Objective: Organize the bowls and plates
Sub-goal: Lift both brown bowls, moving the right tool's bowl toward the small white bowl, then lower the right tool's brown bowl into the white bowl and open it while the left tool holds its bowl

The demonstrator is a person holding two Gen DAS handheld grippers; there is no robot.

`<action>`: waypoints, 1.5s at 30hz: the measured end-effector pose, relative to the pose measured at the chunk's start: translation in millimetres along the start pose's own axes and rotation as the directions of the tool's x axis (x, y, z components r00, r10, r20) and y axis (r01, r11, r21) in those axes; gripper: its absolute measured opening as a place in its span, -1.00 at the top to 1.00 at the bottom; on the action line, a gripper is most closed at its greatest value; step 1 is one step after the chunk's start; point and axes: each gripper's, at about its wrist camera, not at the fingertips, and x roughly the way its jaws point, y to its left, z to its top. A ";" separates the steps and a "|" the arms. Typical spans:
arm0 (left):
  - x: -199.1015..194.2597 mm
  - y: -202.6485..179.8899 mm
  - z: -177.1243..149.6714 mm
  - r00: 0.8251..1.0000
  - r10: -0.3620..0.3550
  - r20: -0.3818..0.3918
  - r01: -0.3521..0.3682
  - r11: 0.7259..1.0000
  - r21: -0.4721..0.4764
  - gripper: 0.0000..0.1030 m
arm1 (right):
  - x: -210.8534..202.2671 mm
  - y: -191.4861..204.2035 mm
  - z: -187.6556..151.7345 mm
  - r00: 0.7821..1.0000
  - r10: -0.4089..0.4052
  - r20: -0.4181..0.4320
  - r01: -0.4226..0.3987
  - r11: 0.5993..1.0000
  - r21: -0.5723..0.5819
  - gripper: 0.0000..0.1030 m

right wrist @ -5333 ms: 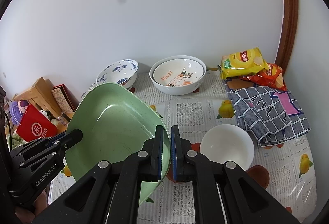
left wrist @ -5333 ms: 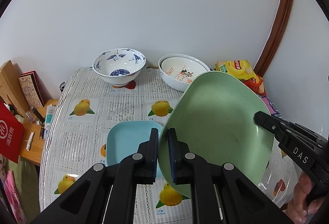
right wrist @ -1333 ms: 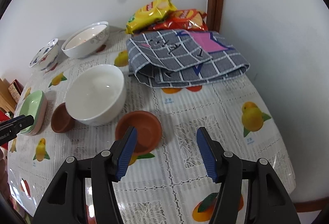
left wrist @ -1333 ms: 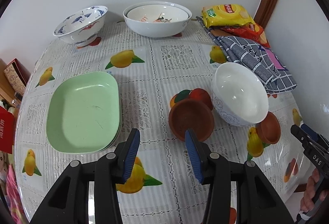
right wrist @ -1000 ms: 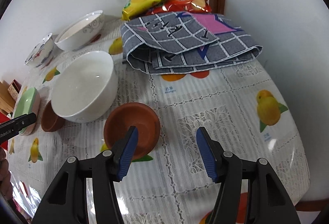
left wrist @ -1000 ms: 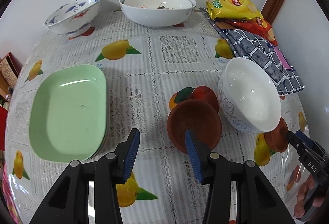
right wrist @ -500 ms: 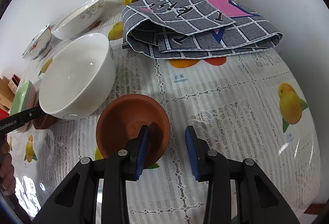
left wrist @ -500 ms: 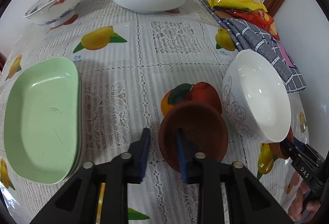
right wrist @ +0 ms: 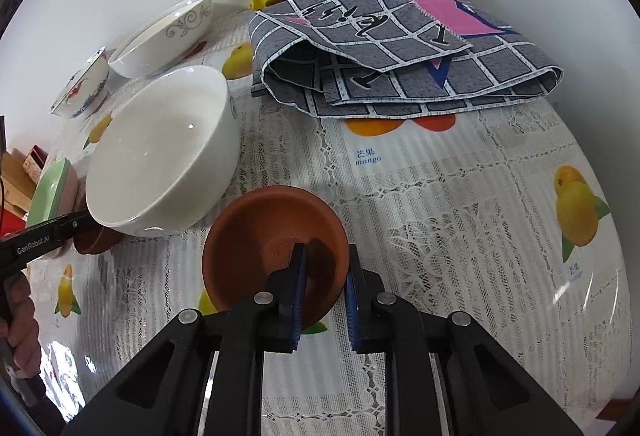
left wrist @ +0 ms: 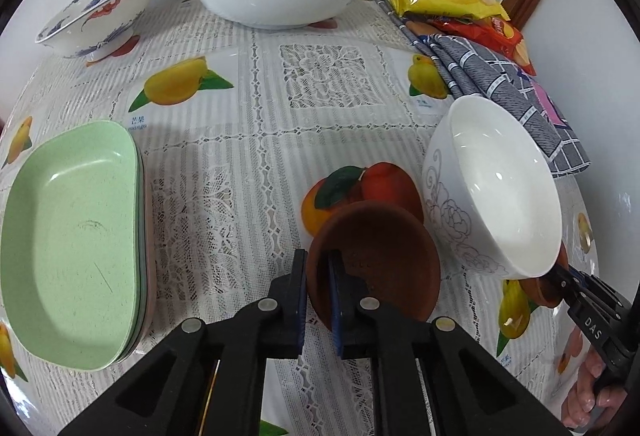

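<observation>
Here we have each claw clenched on the near rim of its own brown saucer. The left claw (left wrist: 318, 290) pinches the left saucer (left wrist: 376, 260), which tilts off the desk (left wrist: 248, 140) just left of the white bowl (left wrist: 496, 188). The right claw (right wrist: 323, 286) grips the right saucer (right wrist: 276, 236), which sits near and to the right of the same bowl; in the left view only a sliver of it shows under the bowl's edge, so we cannot tell whether it touches the bowl.

To do this step well, we judge that the thin rims should stay deep between the pads, that each saucer should rise level before it travels, and that both should swing clear of the bowl's wall. Nesting one saucer in the other looks the likely aim.

Against the frames of a second ago, both claws have gone from gaping wide above the saucers to closed on them, and the left saucer now stands tipped. The green plates (left wrist: 72, 236) lie stacked at the left, where earlier both claws carried the top one.
</observation>
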 end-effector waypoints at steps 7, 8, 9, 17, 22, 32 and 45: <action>-9.4 -1.2 -1.3 0.999 -0.025 0.024 0.024 1.000 0.014 0.85 | -6.7 6.0 1.3 0.999 0.012 0.033 -0.012 1.000 0.007 0.84; -11.3 -1.8 -1.7 0.999 -0.025 0.027 0.025 1.000 0.018 0.85 | -8.4 7.8 0.8 0.999 0.010 0.038 -0.010 1.000 0.002 0.84; -13.1 -2.5 -2.3 0.999 -0.024 0.030 0.023 0.999 0.023 0.85 | -10.9 9.2 0.1 0.999 0.010 0.042 -0.010 1.000 -0.004 0.84; -38.8 -5.8 -7.5 0.997 -0.033 0.064 0.031 0.999 0.040 0.85 | -32.2 11.0 -4.1 0.997 0.012 0.075 -0.012 1.000 -0.002 0.84; -62.5 -6.5 -9.8 0.994 -0.041 0.097 0.037 0.998 0.040 0.85 | -55.0 12.0 -3.7 0.994 0.012 0.110 -0.013 1.000 0.004 0.84; -106.3 -4.4 -12.8 0.986 -0.037 0.160 0.031 0.999 0.042 0.85 | -104.1 16.3 4.2 0.983 0.000 0.185 -0.005 1.000 0.029 0.84; -147.5 6.6 -10.2 0.972 -0.029 0.233 0.021 0.999 0.038 0.85 | -140.2 32.9 15.6 0.968 0.005 0.252 -0.011 1.000 0.020 0.84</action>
